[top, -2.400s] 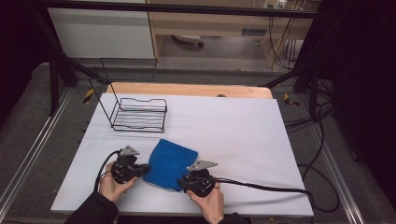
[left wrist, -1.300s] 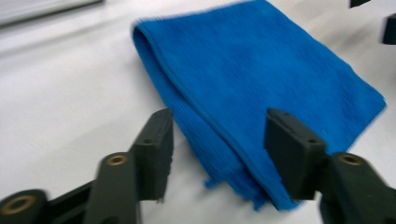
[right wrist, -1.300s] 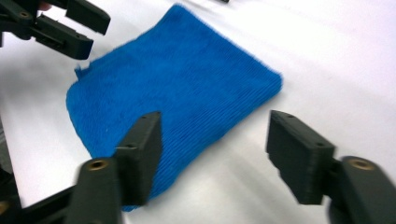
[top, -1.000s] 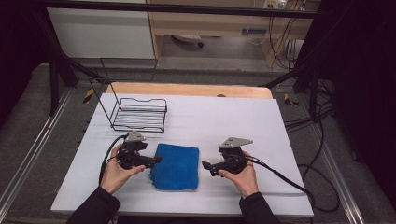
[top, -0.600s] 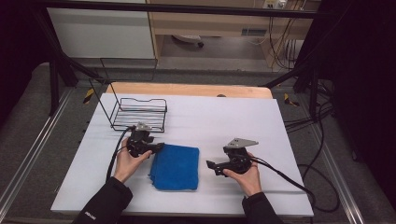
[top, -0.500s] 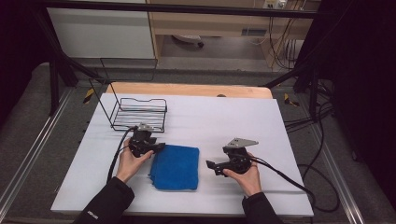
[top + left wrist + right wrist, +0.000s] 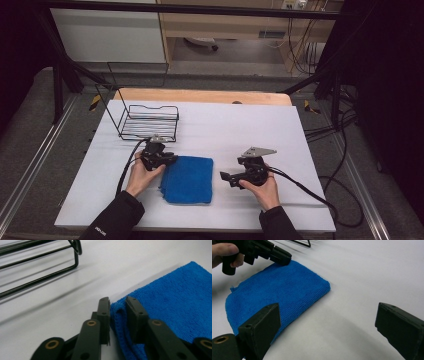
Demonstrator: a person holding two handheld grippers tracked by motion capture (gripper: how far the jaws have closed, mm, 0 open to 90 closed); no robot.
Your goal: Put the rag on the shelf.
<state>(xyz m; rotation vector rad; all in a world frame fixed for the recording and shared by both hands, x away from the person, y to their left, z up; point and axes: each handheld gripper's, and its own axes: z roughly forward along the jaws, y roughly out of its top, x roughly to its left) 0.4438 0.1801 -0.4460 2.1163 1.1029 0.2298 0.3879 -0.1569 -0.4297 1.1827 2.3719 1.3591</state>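
The folded blue cloth (image 7: 188, 179) lies flat on the white surface (image 7: 260, 125), between the two hands. The left gripper (image 7: 118, 305) has just been closing its jaws on the cloth's corner at about 10 o'clock, and a fold of cloth is pinched between them. The right gripper (image 7: 328, 322) waits at 3 o'clock of the cloth, jaws wide apart and empty. I think the bite is shallow: a quick lift may slip the corner out or unfold the layers, and the wire basket (image 7: 148, 122) at 11 o'clock stands near.

Black wire basket (image 7: 148, 122) on white table (image 7: 250, 125), far-left part; wooden board (image 7: 202, 96) along table's far edge; cables (image 7: 330, 135) hanging off right side
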